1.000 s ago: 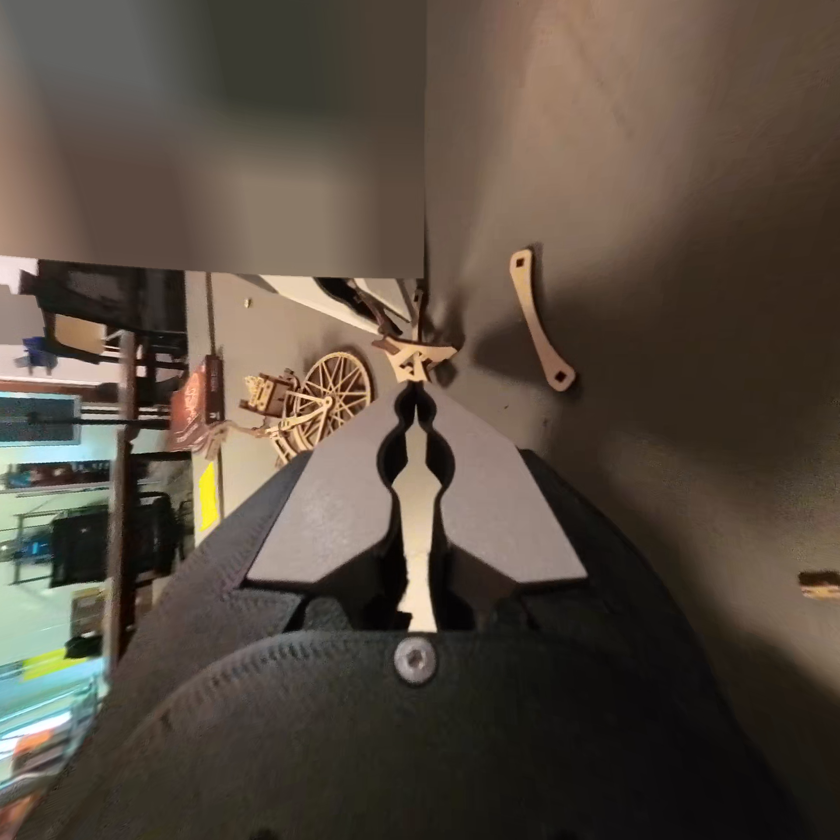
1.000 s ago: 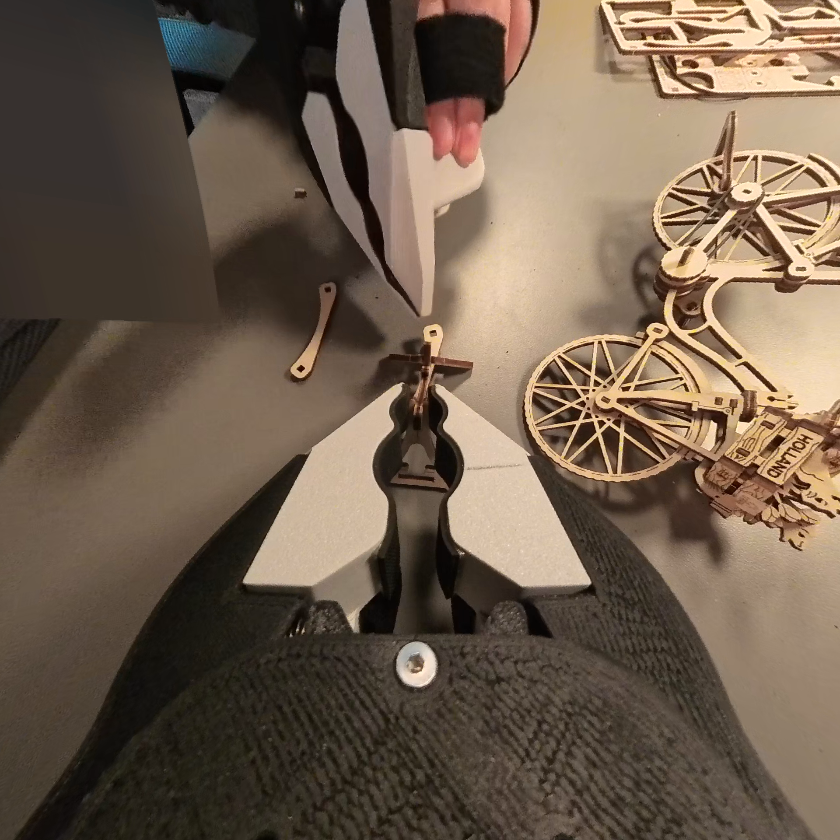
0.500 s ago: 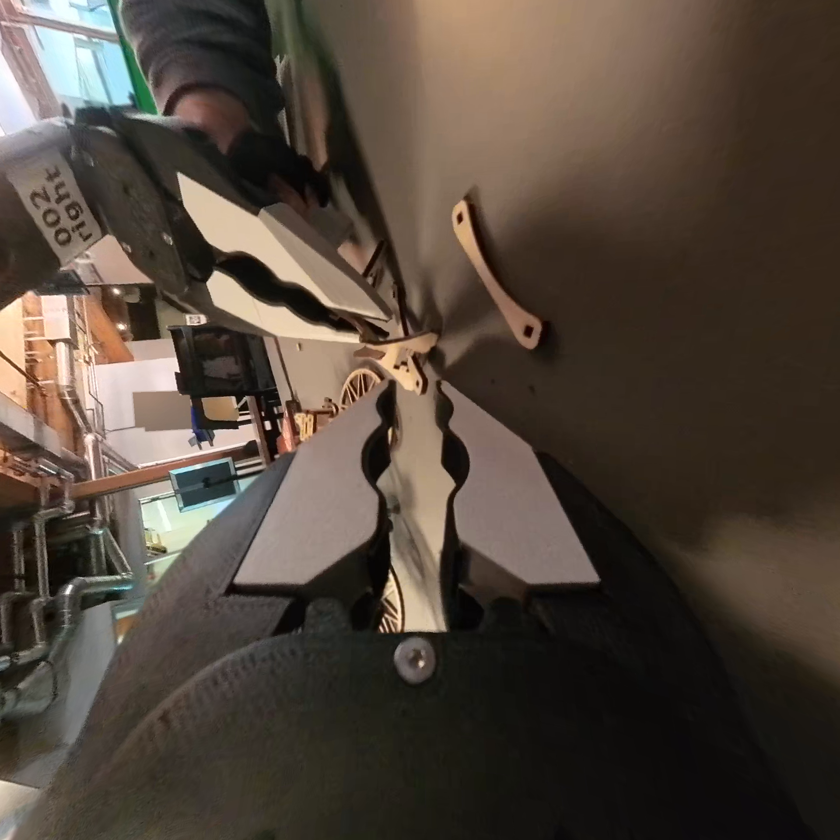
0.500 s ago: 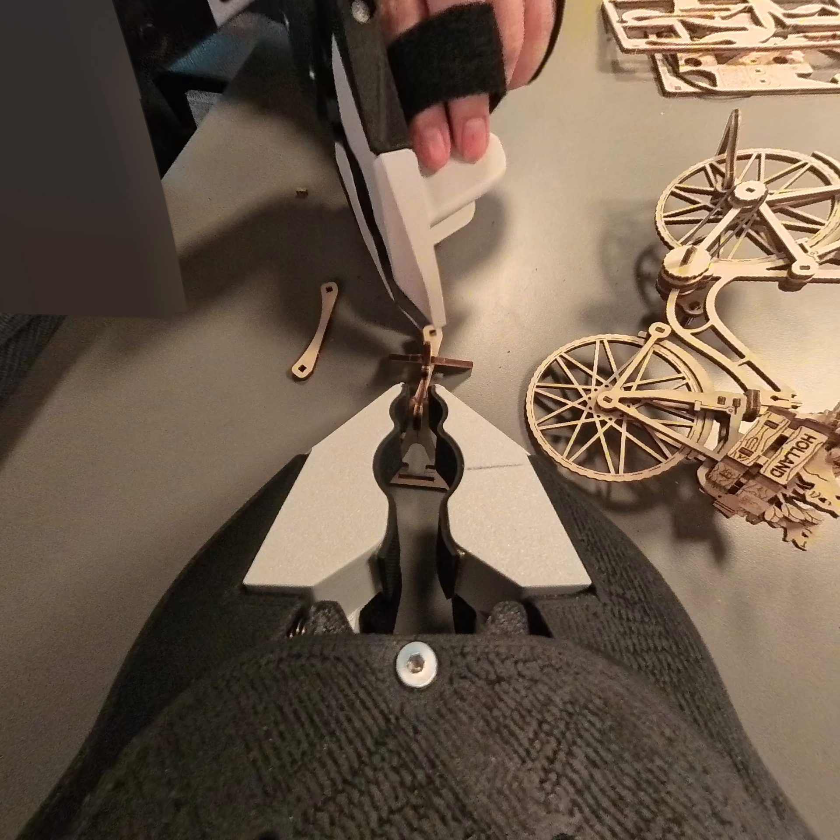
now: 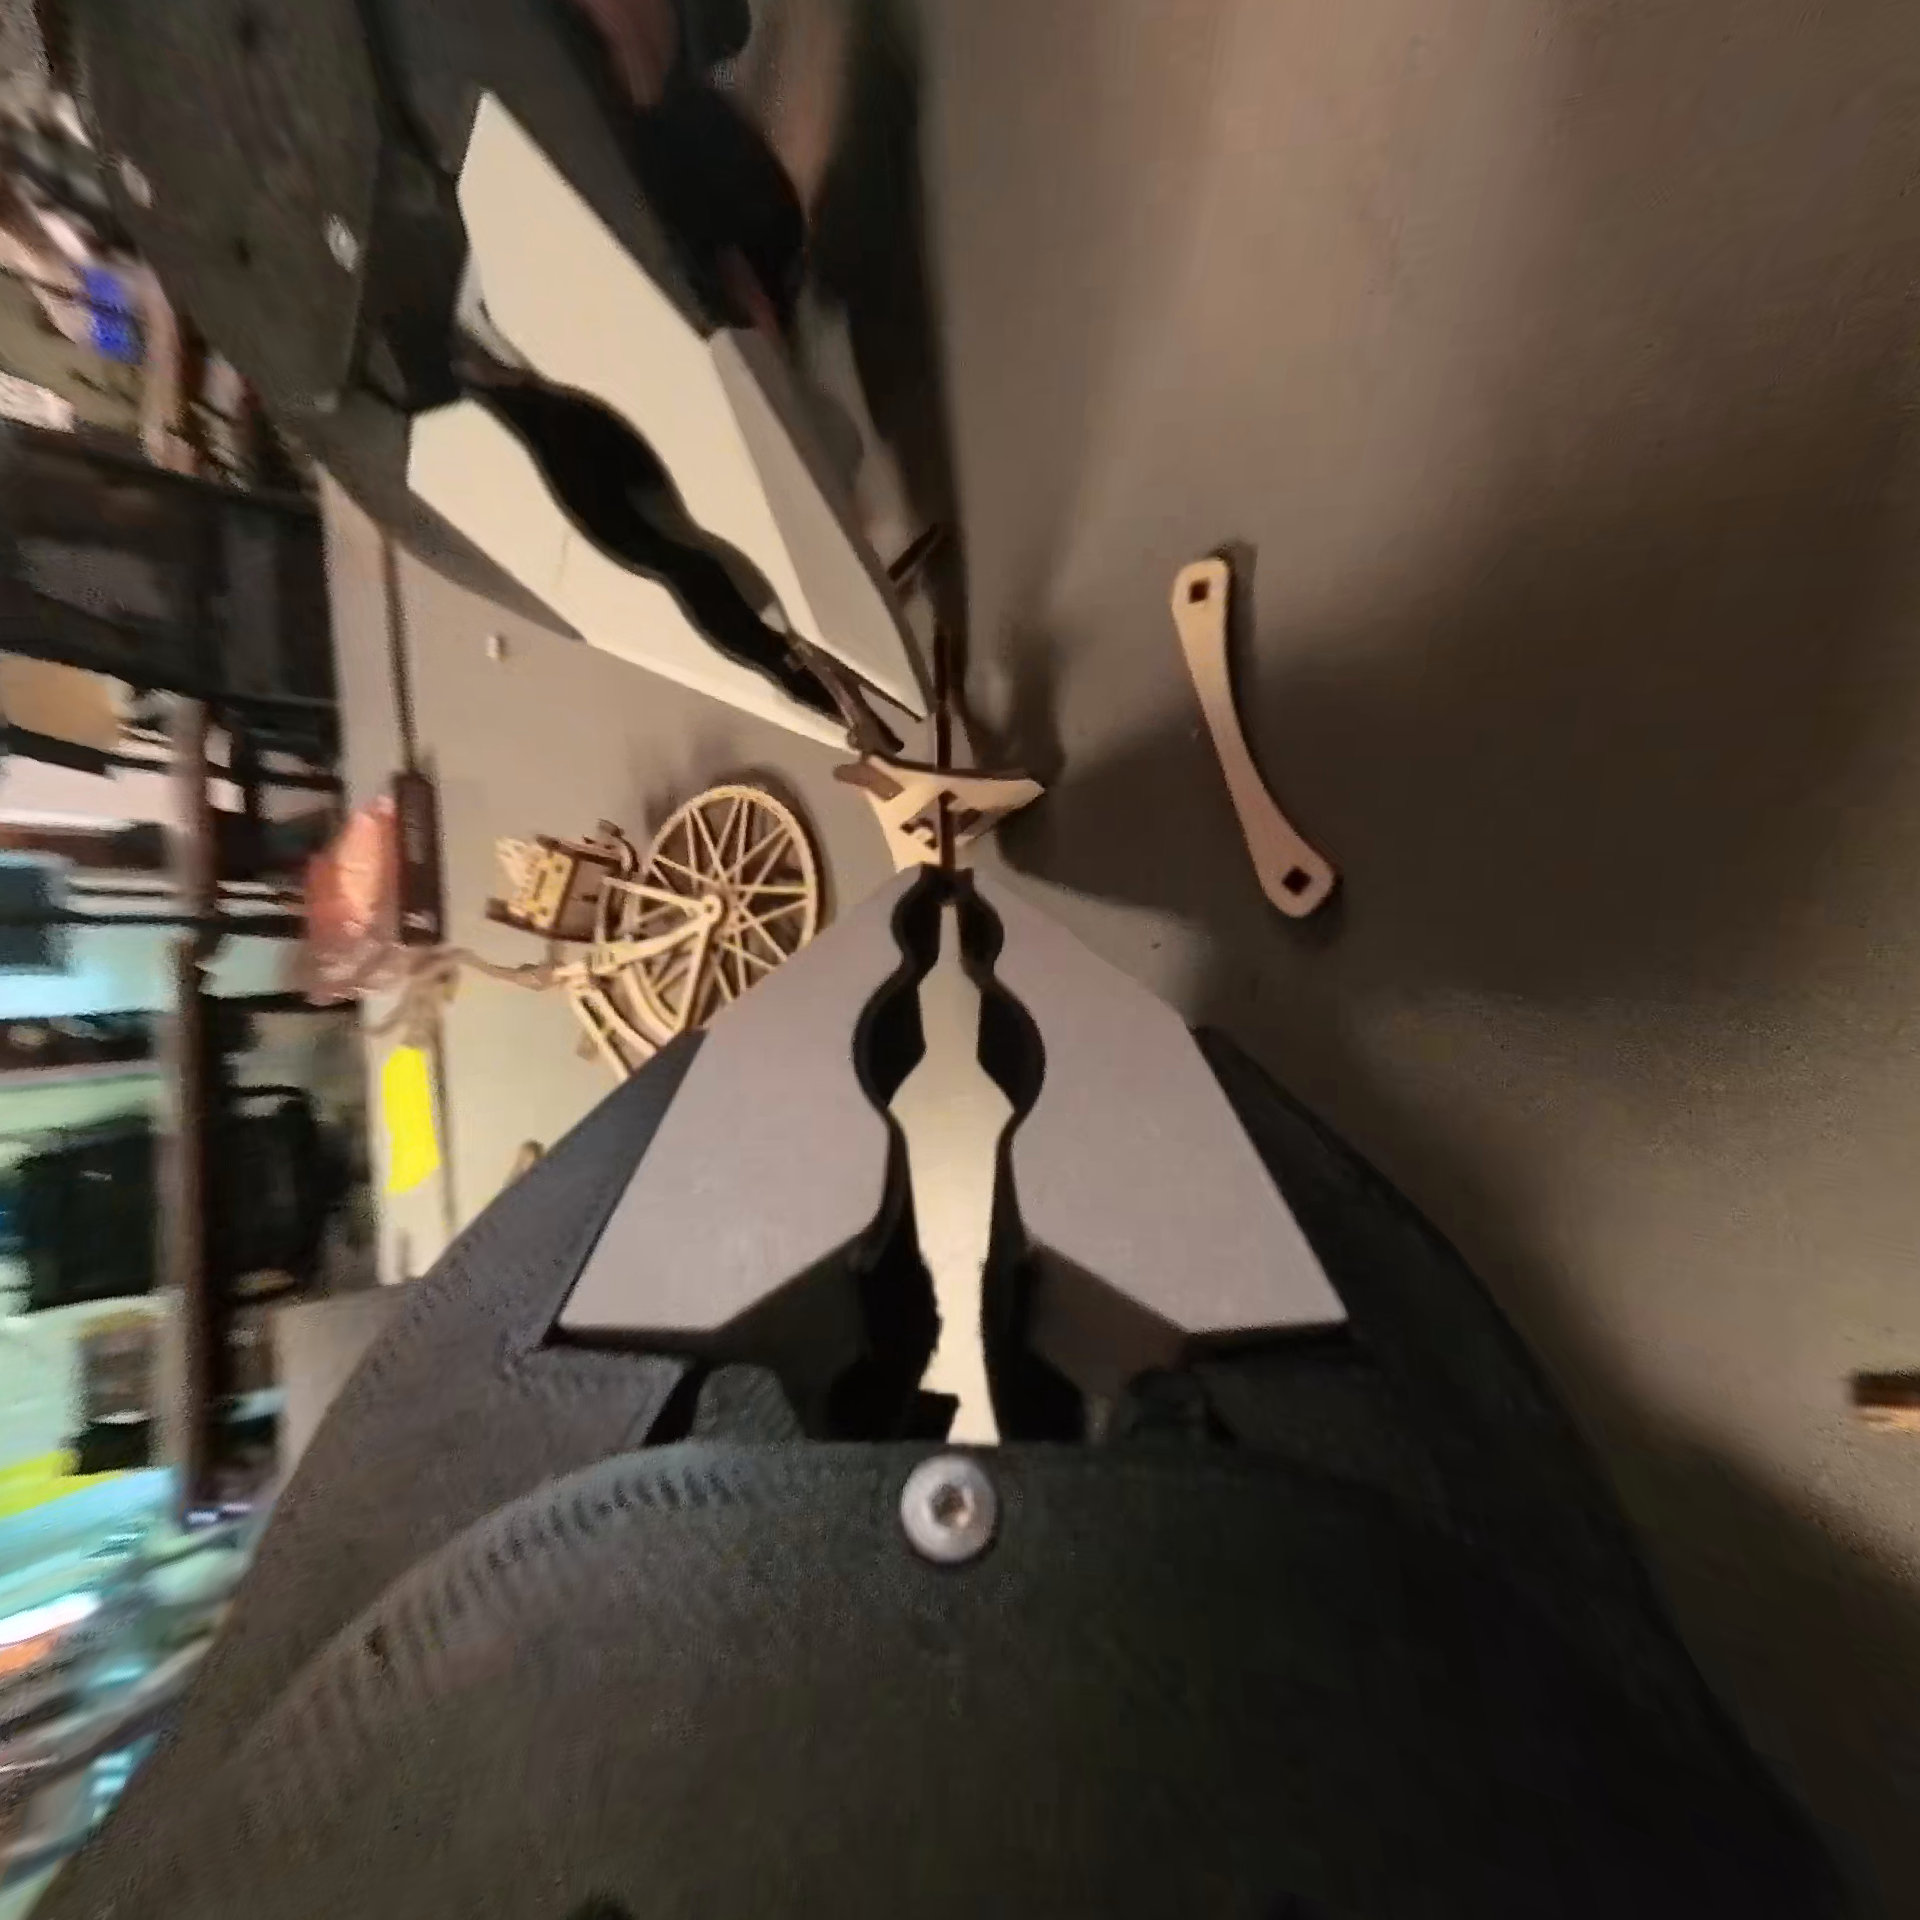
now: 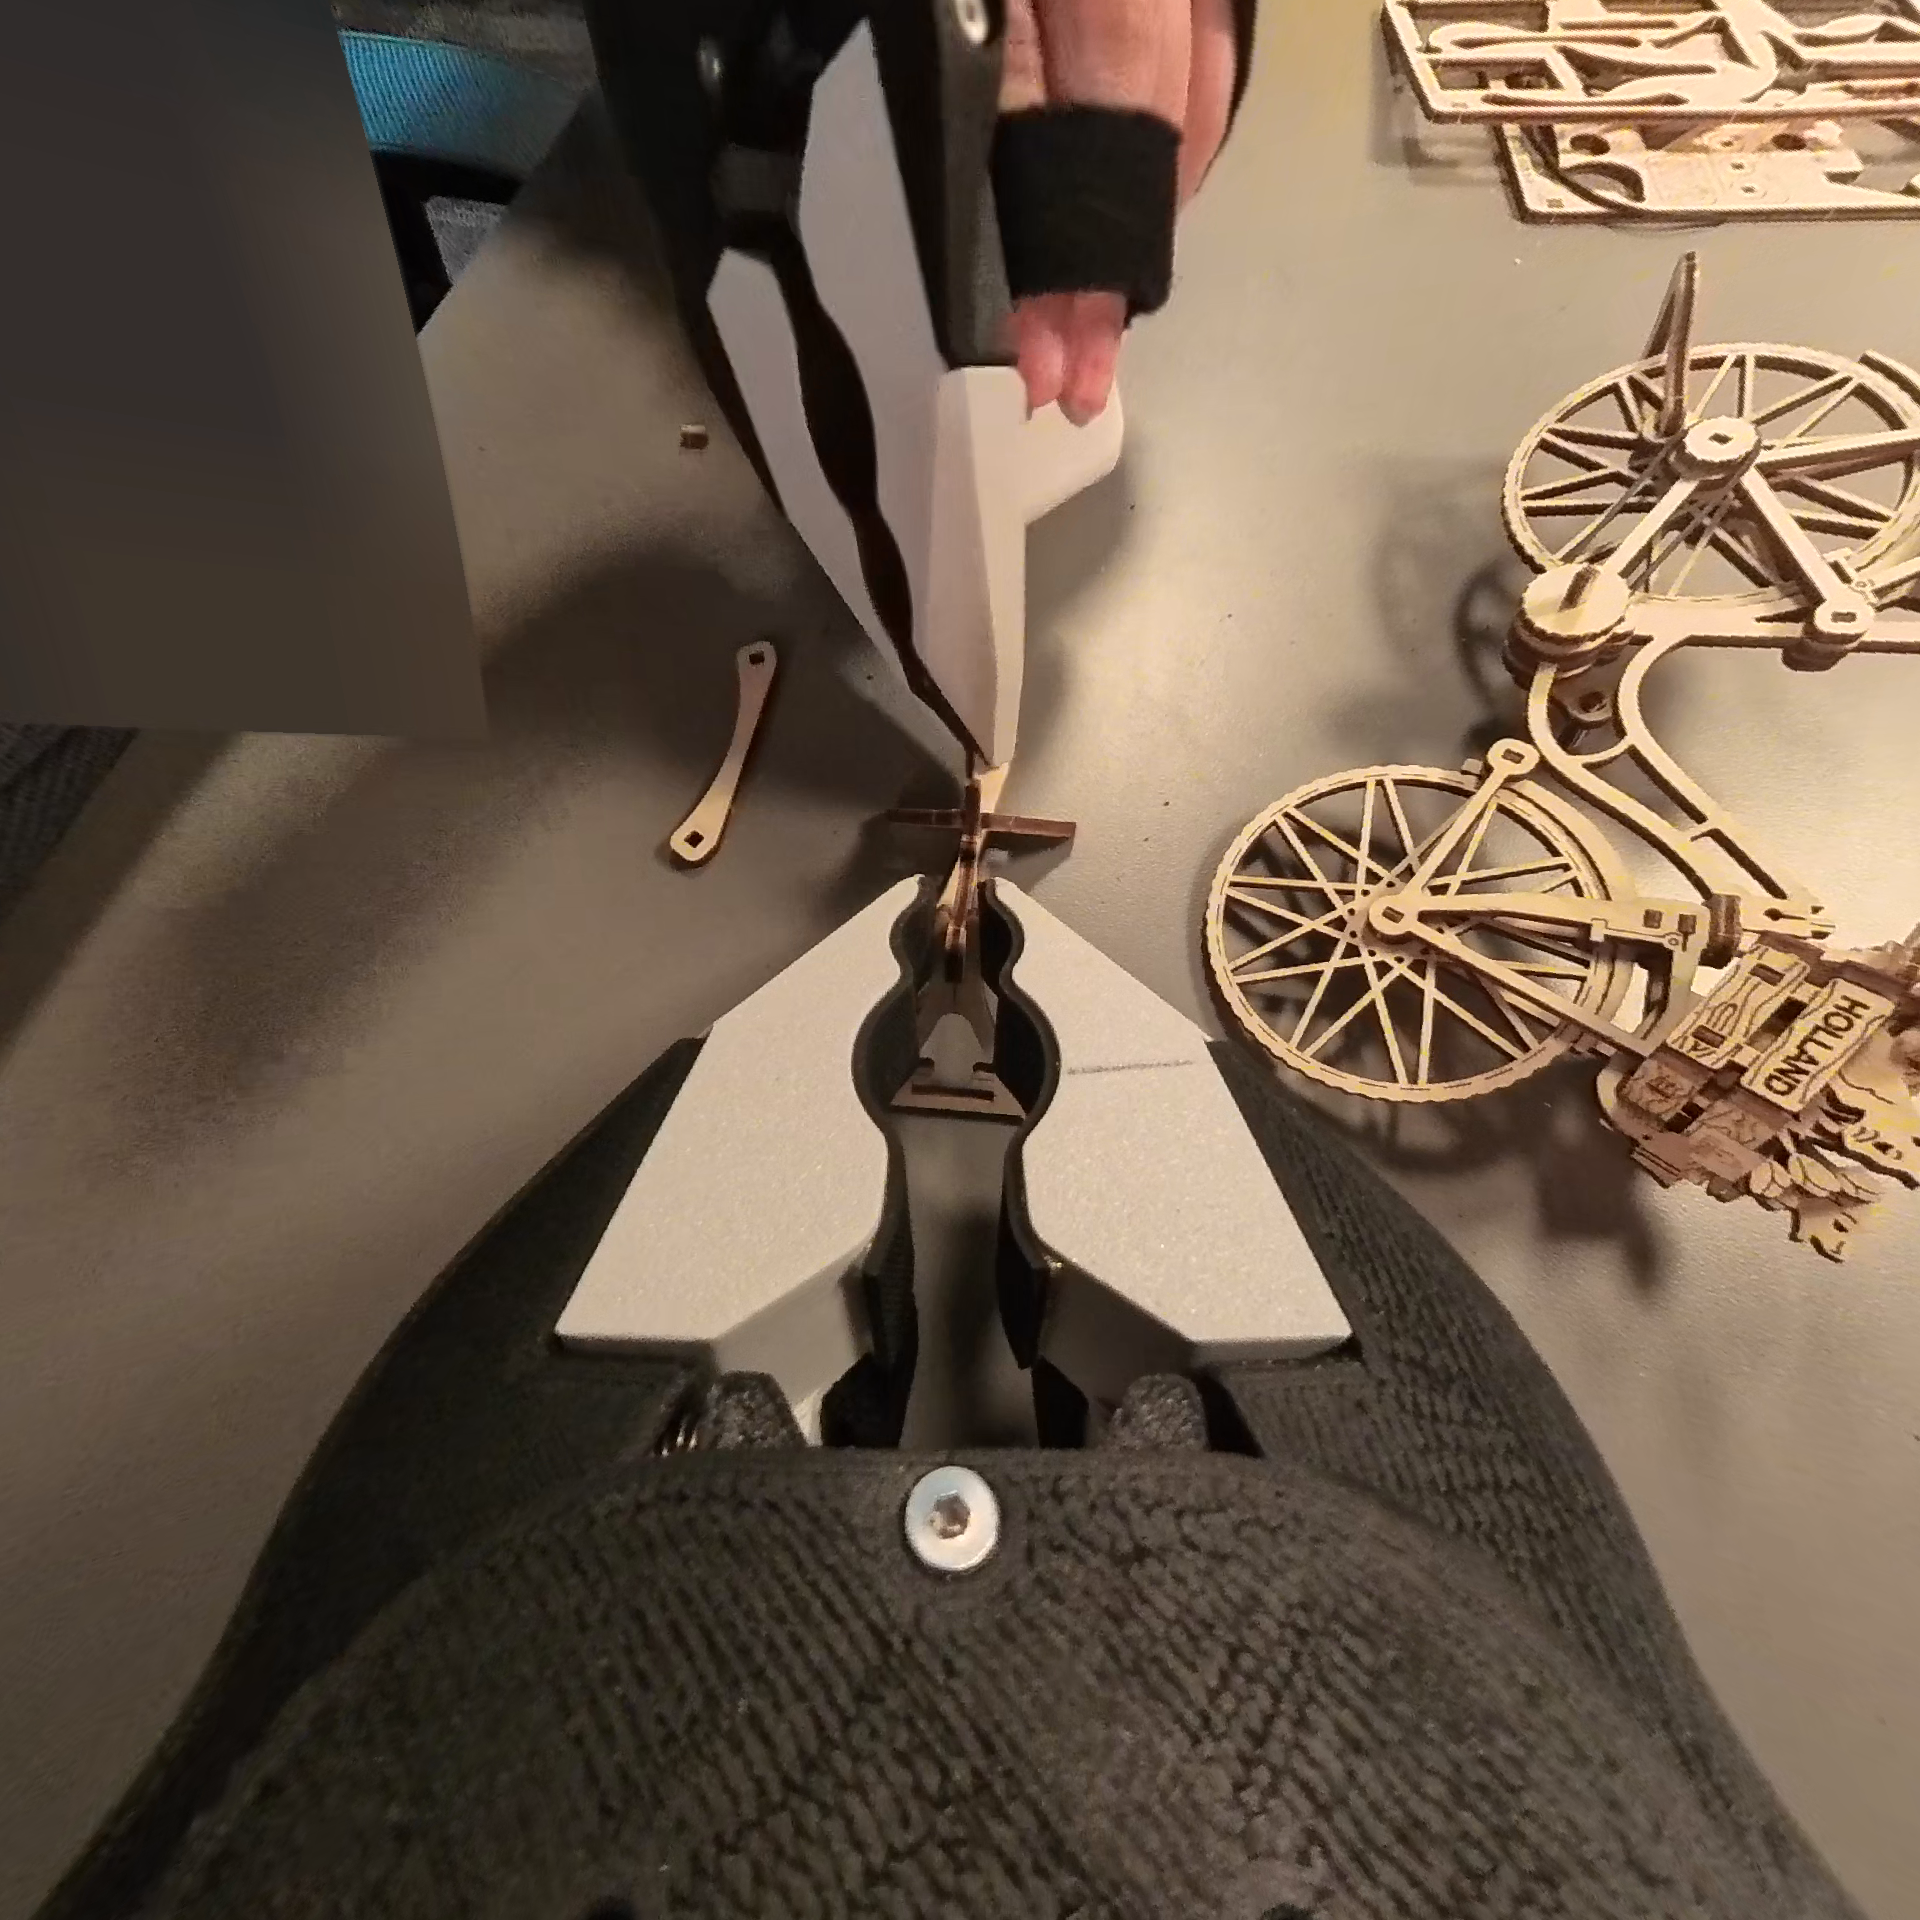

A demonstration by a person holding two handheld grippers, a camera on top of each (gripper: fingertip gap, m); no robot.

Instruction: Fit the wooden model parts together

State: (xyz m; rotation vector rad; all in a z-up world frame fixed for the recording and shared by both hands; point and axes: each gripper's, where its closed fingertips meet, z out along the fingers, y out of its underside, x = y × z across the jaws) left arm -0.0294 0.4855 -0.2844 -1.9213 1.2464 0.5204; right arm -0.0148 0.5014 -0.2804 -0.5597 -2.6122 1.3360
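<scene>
My right gripper (image 6: 961,894) is shut on a small wooden cross-shaped assembly (image 6: 977,831) and holds it upright just above the grey table (image 6: 312,1039). Its lower end sits between the right fingers. My left gripper (image 6: 982,753) comes down from above, and its tips pinch the assembly's top tab. In the left wrist view my left gripper (image 5: 940,883) is closed on the assembly (image 5: 935,805), seen edge-on, and the right gripper (image 5: 883,717) reaches in from the upper left. A loose curved wooden link (image 6: 727,769) lies on the table to the left and also shows in the left wrist view (image 5: 1242,727).
A built wooden bicycle model (image 6: 1455,935) lies on the table to the right and also shows in the left wrist view (image 5: 727,904). Wooden part sheets (image 6: 1662,104) lie at the far right. A small wooden bit (image 6: 691,436) lies near the table's far edge. A hand (image 6: 1101,208) holds the left gripper. The grippers are tip to tip, or close to it.
My left gripper has come down onto the top of the assembly and closed its tips on the tab. The right gripper and the assembly have stayed in place.
</scene>
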